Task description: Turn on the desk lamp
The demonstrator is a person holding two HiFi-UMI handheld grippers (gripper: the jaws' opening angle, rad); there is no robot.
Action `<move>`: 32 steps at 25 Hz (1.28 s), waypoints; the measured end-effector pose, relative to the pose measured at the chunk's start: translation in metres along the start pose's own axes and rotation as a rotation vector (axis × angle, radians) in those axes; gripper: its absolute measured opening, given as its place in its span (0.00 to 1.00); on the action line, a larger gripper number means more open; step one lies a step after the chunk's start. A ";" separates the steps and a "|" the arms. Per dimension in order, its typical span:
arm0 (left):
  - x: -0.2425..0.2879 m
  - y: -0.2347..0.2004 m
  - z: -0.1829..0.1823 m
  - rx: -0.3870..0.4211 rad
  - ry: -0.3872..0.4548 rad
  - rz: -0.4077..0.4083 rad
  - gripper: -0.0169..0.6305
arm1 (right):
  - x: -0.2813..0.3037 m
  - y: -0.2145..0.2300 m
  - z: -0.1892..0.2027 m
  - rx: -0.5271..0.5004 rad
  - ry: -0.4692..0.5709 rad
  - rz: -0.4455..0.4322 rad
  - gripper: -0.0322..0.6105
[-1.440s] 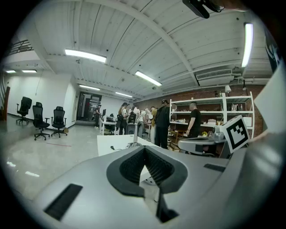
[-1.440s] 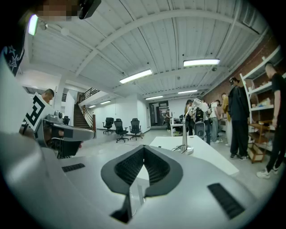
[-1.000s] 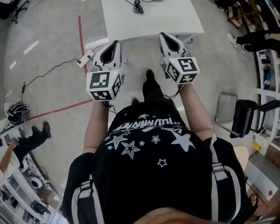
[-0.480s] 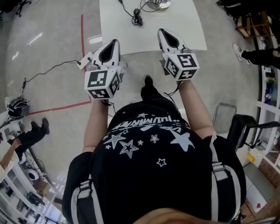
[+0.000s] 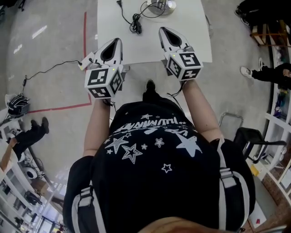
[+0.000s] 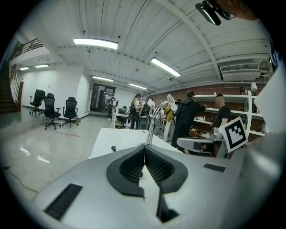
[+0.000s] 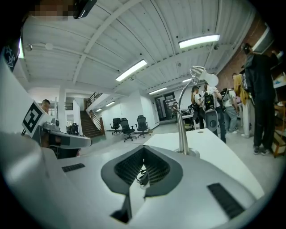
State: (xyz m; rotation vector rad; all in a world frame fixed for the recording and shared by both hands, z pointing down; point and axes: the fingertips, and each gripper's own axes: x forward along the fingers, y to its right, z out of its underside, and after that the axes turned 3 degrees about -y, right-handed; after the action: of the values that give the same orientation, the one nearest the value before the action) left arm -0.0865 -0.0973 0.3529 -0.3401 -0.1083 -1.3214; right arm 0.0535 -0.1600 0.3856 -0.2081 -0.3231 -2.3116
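Two closed grippers at the desk's near edge

Both pairs of jaws are pressed together with nothing between them. The left gripper (image 5: 116,42) is over the near edge of the desk (image 5: 195,45), toward its left corner; the right gripper (image 5: 163,32) is further in, toward the right. Beyond them, well back from that edge, stands the desk lamp (image 5: 160,5), with a coiled black cable (image 5: 135,20) lying left of its base.
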 end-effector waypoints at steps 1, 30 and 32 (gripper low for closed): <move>0.006 0.003 0.002 0.000 -0.010 0.005 0.04 | 0.003 0.003 0.000 0.002 -0.003 -0.010 0.05; 0.116 -0.019 0.070 0.015 -0.271 0.138 0.04 | 0.076 0.029 0.036 0.050 -0.161 -0.007 0.05; 0.123 -0.019 0.075 0.032 -0.292 0.161 0.07 | 0.083 0.030 0.038 0.054 -0.167 -0.004 0.05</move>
State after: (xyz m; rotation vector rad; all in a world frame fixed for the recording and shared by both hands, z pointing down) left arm -0.0652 -0.1926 0.4605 -0.5028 -0.3404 -1.1033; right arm 0.0206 -0.2253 0.4470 -0.3746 -0.4687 -2.2910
